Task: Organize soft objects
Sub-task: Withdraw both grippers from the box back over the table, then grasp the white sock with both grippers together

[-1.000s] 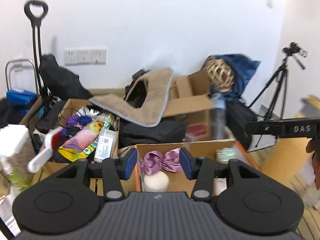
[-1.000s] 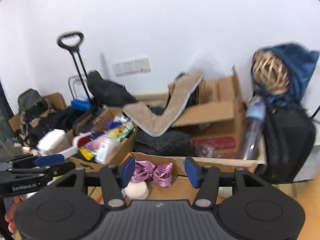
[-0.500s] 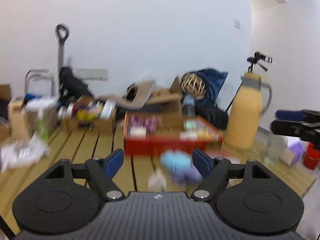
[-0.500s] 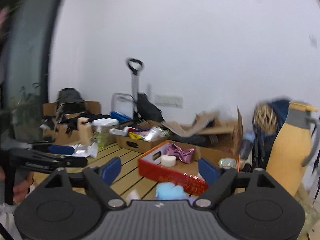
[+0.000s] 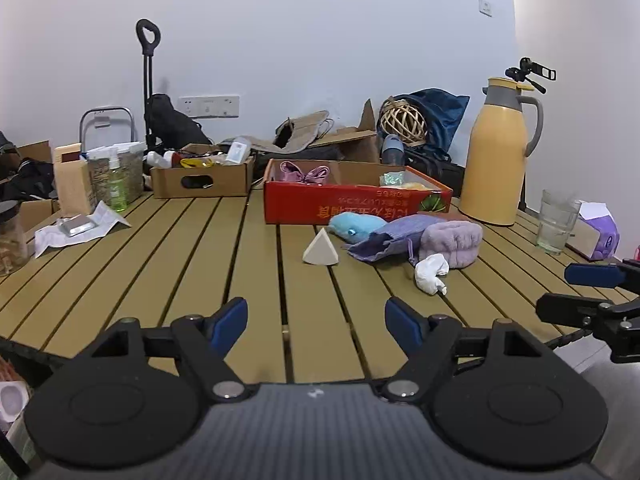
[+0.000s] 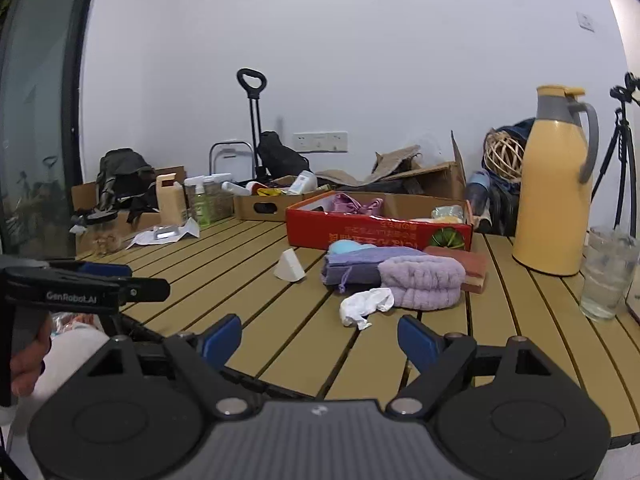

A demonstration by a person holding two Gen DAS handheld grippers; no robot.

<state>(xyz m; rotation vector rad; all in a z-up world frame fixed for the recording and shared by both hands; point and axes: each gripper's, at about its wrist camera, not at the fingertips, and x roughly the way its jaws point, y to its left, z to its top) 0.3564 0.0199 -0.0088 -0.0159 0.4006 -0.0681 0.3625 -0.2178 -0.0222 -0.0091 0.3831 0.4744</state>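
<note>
Soft things lie in a cluster on the slatted wooden table (image 5: 160,264): a blue plush toy (image 5: 356,226), a purple drawstring pouch (image 5: 390,240), a lilac fluffy roll (image 5: 452,242), a white crumpled cloth (image 5: 430,272) and a cream triangular sponge (image 5: 320,249). Behind them stands a red cardboard box (image 5: 352,200) holding a pink satin bow (image 5: 304,172). My left gripper (image 5: 316,320) is open and empty near the table's front edge. My right gripper (image 6: 320,338) is open and empty, just short of the white cloth (image 6: 366,304).
A yellow thermos jug (image 5: 498,152) and a glass (image 5: 558,222) stand at the right. A brown box of clutter (image 5: 200,180), a green bottle (image 5: 116,184) and crumpled paper (image 5: 76,228) sit at the left. Bags and boxes line the wall behind.
Both grippers have pulled back from over the red box to the table's front edge and have opened wider. The soft things in front of the box have come into view.
</note>
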